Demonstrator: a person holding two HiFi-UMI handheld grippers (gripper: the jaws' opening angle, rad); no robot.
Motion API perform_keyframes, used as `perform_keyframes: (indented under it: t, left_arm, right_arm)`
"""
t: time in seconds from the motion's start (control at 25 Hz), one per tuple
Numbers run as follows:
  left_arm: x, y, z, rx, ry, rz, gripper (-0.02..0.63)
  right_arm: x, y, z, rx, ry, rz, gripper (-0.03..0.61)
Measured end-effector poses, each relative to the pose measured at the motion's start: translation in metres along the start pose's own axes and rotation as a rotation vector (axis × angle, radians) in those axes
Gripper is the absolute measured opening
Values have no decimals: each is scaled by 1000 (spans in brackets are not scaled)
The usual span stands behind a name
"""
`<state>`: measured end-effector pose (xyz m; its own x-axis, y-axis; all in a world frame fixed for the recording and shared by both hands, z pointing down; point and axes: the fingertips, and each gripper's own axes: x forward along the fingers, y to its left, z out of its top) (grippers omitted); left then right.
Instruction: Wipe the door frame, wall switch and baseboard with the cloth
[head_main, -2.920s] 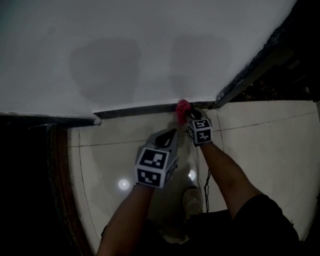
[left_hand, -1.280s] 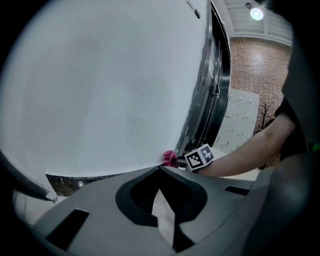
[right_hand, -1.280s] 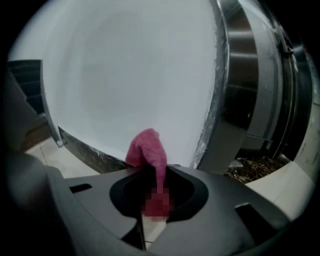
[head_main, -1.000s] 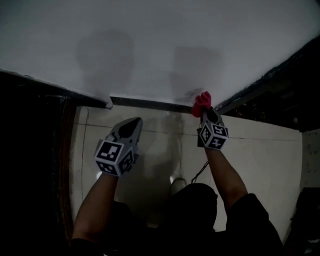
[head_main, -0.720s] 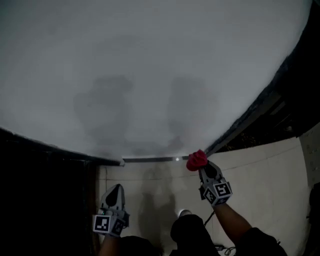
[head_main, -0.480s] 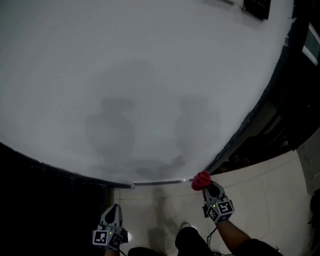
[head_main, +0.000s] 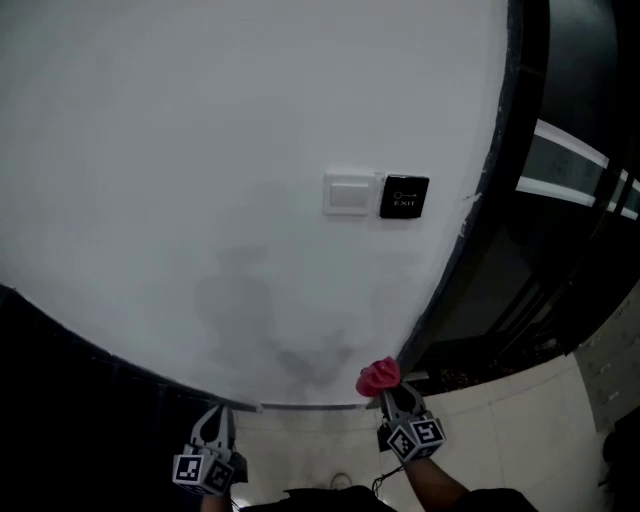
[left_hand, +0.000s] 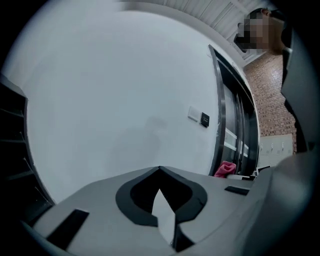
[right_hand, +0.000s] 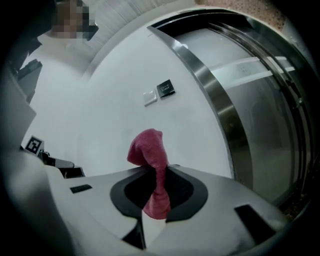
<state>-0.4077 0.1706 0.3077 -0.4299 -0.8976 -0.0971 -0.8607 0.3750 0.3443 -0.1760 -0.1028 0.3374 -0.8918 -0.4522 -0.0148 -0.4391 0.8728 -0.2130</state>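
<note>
My right claw is clamped on the pink cloth; a narrow neck of fabric is pinched between the jaws and a bunched head stands up past the tips. In the head view that bunch sits low at the wall's lower right corner, just beside the foot of the door frame, and I cannot tell whether it touches either surface. My left claw has its jaws drawn together at the tips with nothing between them; it sits well to the left of the right one, low at the bottom edge of the head view, pointing up at the white wall. Between and just beyond the two claws a thin grey baseboard runs along the foot of the wall, with pale floor tiles showing to the right of it. Faint grey shadows lie on the wall above the baseboard. Higher up, well apart from the cloth, the white wall switch is mounted just beside a black exit button, which is the nearer of the two to the door frame. The frame is a dark strip curving up the wall's right edge, and the right gripper view shows it as brushed metal with glass beyond.
</note>
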Motion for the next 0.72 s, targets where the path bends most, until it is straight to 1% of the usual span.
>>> perform_keyframes:
  t: [0.08,0.2,0.28,0.32,0.36,0.44,0.52,0.6,0.72]
  left_arm:
    - [-2,-13,7,-1,-42,18,0]
    - [-10,-15,3,-73,-64,65,0]
    - [-18,-16,-1,-114,-59,70,0]
    - [-23,-16,-4,-118,-54,68,0]
    - [-29,-15,-6,-105,-47,71,0]
    - [-37,-10,-8,-53,-29,82,0]
    - [-41,-5,-5,-19,-26,83,0]
    - [-45,-2,-3,-18,-35,77,0]
    - [-48,0,-2,-37,-44,73,0]
  right_arm:
    - [-5,-4,17,-40,-12,6,50]
    - [-11,0,28,-160,-10,12,49]
    - [-21,2,32,-211,-25,-2,48]
    - [-27,1,33,-209,-33,-18,49]
    - [-35,0,32,-194,-40,-36,49]
    - [-46,-1,30,-164,-45,-63,49]
    - [-52,-1,27,-152,-45,-76,48]
    - [-58,-3,23,-156,-46,-94,48]
    - [-68,-11,16,-147,-45,-144,48]
